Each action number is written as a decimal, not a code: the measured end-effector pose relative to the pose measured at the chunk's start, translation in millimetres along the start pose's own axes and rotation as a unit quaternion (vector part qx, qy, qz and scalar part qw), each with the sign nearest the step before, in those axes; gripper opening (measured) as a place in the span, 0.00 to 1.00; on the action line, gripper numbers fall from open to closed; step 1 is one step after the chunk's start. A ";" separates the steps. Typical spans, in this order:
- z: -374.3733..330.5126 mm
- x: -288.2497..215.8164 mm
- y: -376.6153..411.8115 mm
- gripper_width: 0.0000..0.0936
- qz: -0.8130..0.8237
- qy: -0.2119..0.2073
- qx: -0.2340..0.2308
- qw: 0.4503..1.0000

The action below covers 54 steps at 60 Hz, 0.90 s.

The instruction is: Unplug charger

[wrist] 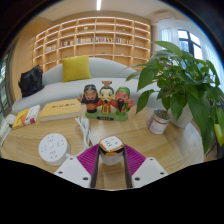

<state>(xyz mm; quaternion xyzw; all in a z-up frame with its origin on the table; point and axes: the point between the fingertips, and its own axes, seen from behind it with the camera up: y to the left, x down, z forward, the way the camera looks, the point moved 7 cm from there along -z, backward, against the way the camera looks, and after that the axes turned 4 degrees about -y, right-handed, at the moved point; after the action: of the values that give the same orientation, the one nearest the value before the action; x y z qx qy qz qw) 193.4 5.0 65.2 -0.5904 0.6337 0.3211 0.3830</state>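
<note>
Wooden shelves [92, 40] fill the far wall, with a grey sofa [70, 88] and its yellow cushion [75, 68] in front of them. A leafy plant [180, 75] stands to one side of the round table [150, 145], next to a small white pot [159, 122]. Across the middle of the table sit three painted figurines [106, 100] and a yellow box [60, 109], with a white disc [52, 148] nearer the gripper.

The gripper [111, 160] points at the charger [111, 145], a small white block with an orange top. It sits between the purple pads [92, 159], and a white cable [84, 128] runs from it toward the figurines. The fingers stand fairly narrow around the block, but whether both press on it cannot be told from this view.

The step in hand seems to be the grasp, with the pull not yet made. Next, a firm squeeze on the block's sides is likely needed, then a straight pull away from its socket without jerking the cable.
</note>
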 end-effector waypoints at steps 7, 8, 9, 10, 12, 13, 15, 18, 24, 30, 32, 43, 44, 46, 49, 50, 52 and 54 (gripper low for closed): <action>-3.8 -2.1 -4.5 0.56 0.006 0.000 0.005 1.000; -5.5 -3.4 -4.8 0.62 0.005 -0.002 0.007 1.000; -7.6 -4.8 -5.2 0.68 0.003 -0.005 0.008 1.000; -10.3 -6.2 -5.5 0.73 0.001 -0.007 0.010 1.000; -16.9 -8.7 -6.3 0.83 -0.003 -0.011 0.013 1.000; -20.8 -10.0 -6.3 0.87 -0.005 -0.013 0.014 1.000; -27.9 -13.0 -8.0 0.91 -0.007 -0.016 0.014 1.000; -44.7 -17.4 -5.2 0.92 -0.010 -0.022 0.013 1.000; -87.6 -24.0 0.8 0.92 -0.011 -0.031 0.011 0.999; -138.9 -26.4 9.8 0.91 -0.018 -0.039 0.008 0.999; -156.9 -25.9 13.6 0.91 -0.020 -0.041 0.007 0.999; -250.2 -16.1 34.2 0.91 -0.025 -0.055 0.007 0.998; -257.0 -14.9 36.1 0.91 -0.026 -0.056 0.006 0.998; -269.2 -12.2 39.8 0.91 -0.029 -0.057 0.005 0.998; -285.4 -8.6 46.0 0.91 -0.033 -0.059 0.002 0.998; -290.0 -7.3 47.5 0.91 -0.033 -0.058 0.001 0.998; -298.5 -4.9 50.3 0.91 -0.032 -0.059 -0.001 0.998; -305.7 -2.4 53.4 0.91 -0.030 -0.059 -0.005 0.998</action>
<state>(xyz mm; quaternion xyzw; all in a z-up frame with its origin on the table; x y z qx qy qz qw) 107.9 -251.3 217.8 -0.5909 0.5903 0.3473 0.4263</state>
